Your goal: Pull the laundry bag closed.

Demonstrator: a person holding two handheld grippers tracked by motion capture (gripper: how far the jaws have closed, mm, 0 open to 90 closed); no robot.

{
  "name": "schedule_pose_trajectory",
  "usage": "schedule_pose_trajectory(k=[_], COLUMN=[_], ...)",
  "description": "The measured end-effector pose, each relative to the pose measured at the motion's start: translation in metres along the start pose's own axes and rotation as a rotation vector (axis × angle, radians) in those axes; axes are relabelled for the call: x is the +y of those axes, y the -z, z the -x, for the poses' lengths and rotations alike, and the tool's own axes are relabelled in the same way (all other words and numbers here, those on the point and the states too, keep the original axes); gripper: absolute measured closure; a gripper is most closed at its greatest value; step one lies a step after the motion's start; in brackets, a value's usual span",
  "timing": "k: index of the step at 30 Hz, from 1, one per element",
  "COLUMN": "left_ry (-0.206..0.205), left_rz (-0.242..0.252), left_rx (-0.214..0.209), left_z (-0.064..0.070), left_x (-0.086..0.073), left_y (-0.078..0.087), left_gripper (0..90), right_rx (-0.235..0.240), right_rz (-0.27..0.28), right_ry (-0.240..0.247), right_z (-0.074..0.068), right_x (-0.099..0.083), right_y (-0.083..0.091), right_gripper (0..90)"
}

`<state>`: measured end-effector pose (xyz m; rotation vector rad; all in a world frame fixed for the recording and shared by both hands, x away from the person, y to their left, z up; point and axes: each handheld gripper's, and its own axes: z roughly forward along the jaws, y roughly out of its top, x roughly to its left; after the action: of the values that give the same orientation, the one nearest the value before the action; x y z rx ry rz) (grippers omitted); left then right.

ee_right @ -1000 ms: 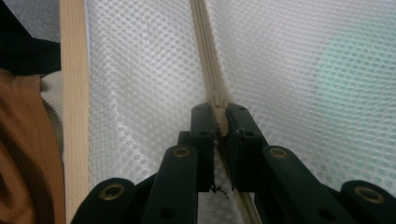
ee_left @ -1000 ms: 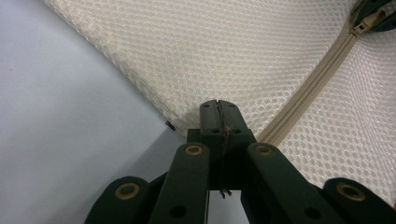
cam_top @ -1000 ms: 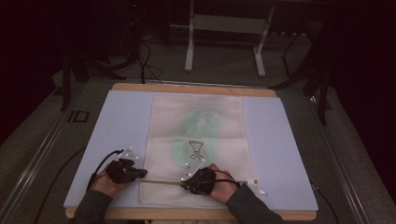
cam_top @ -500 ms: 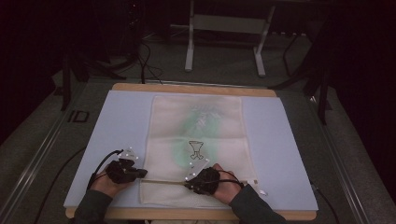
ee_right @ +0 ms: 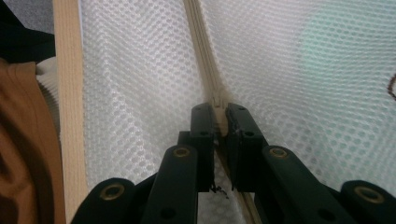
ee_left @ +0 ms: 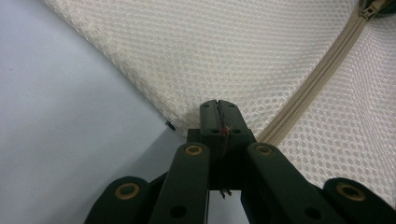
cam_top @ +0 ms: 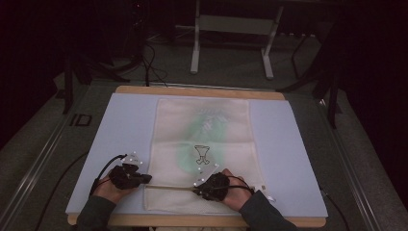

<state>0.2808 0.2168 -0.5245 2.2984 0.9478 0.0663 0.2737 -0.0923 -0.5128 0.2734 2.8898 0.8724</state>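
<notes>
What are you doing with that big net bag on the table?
A person is working on a cream mesh bag lying flat on the table, with a gripper in each hand. The left gripper is shut on the bag's corner, beside the end of the zipper. The right gripper is pinching the zipper pull partway along the zipper line. Something green shows faintly through the mesh.

high view overlooks table; gripper views, perhaps tilted, hug the mesh bag.
</notes>
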Motion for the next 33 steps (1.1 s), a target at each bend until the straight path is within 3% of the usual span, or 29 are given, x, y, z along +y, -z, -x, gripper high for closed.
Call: schedule_pose_trajectory(k=[12, 33], left_ry=[0.001, -0.002], left_rz=[0.001, -0.002], left_rx=[0.000, 0.002], left_z=[0.000, 0.000], left_x=[0.000, 0.000], left_y=[0.000, 0.000], left_gripper=[90.0, 90.0], right_rx=[-0.006, -0.022], right_rz=[-0.005, -0.016], right_ry=[0.004, -0.032], right_z=[0.001, 0.007], right_x=[-0.004, -0.020], right_y=[0.004, 0.016], right_gripper=[82.4, 82.4])
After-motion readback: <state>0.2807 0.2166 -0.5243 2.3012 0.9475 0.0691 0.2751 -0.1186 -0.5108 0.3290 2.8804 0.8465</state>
